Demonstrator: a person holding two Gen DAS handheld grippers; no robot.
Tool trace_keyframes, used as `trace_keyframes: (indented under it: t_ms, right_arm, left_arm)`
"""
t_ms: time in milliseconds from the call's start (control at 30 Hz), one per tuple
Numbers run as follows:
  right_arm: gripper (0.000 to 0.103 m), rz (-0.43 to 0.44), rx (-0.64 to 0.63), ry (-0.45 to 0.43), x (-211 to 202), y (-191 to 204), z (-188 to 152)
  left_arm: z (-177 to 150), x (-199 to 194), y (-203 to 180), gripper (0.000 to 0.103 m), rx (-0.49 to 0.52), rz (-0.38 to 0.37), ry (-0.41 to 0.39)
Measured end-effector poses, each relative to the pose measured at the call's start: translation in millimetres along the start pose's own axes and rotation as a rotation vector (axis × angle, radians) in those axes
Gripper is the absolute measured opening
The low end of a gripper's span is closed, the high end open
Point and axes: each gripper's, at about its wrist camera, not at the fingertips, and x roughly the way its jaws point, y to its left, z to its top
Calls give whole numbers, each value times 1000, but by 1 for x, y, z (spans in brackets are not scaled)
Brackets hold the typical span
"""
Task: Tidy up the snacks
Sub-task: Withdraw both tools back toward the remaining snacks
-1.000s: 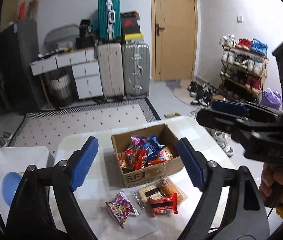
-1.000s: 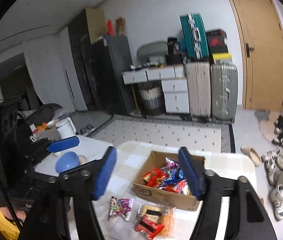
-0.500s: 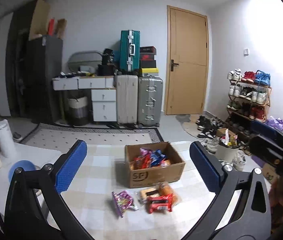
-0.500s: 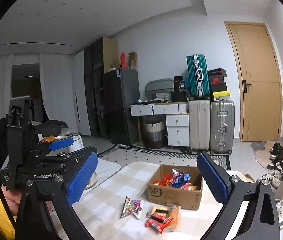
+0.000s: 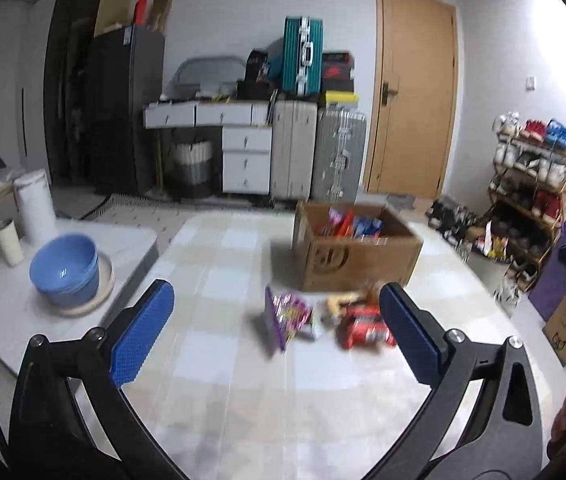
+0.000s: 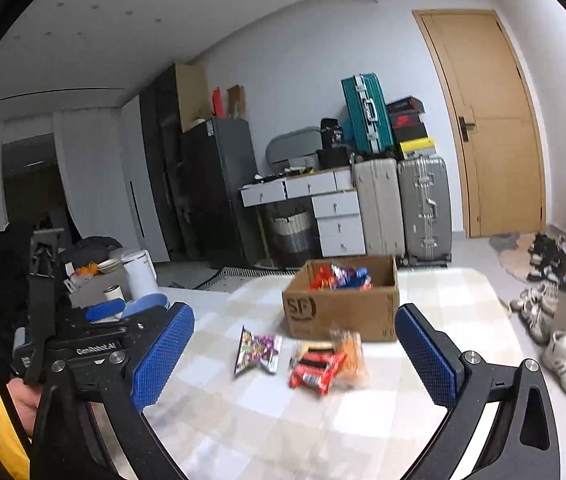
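Judged as the opening step of the tidying: an approach toward the loose snacks, with no pick made yet. Held the left gripper [image 5: 275, 320] spread wide, jaws just opened out, with nothing clamped between the blue pads [image 5: 143, 332] and only the checked table [image 5: 243, 400] and the snacks farther off showing in the gap. Held the right gripper [image 6: 295, 320] just as wide, likewise just opened and likewise empty. Found the cardboard box [image 5: 359, 256] standing upright toward the far side of the table, already part-filled with bright wrappers. Found the loose snacks lying on the cloth just in front of it, apart from the box wall: a purple packet [image 5: 287, 316] to the left, a red packet [image 5: 363, 328] to the right, and an orange packet [image 6: 349, 352] partly under or against the red one; could not tell through the blur how many wrappers made up that little heap. Noted a blue bowl [image 5: 65, 268] on the side surface to the left, well clear of the work. Reckoned the next move as a choice of one packet per gripper, probably the purple for the left and the red for the right, then a lowering onto it with the pads either side, a gentle close on the crinkly wrapper, a lift and a short carry over the box rim. Called for care at the red-and-orange heap, lest two come up together.
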Motion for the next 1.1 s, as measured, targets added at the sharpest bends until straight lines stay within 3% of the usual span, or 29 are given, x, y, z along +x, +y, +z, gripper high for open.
trace_keyframes:
  t_ms: [167, 567, 1100]
  right_arm:
    - [102, -31, -6, 55, 15, 3, -22]
    - [102, -1, 10, 126, 42, 3, -42]
    - [102, -6, 55, 227, 84, -16, -69]
  left_arm:
    - [-28, 28, -5, 102, -5, -22, 79]
    - [-41, 74, -21, 102, 16, -57, 159]
    - [-65, 136, -3, 102, -34, -15, 290]
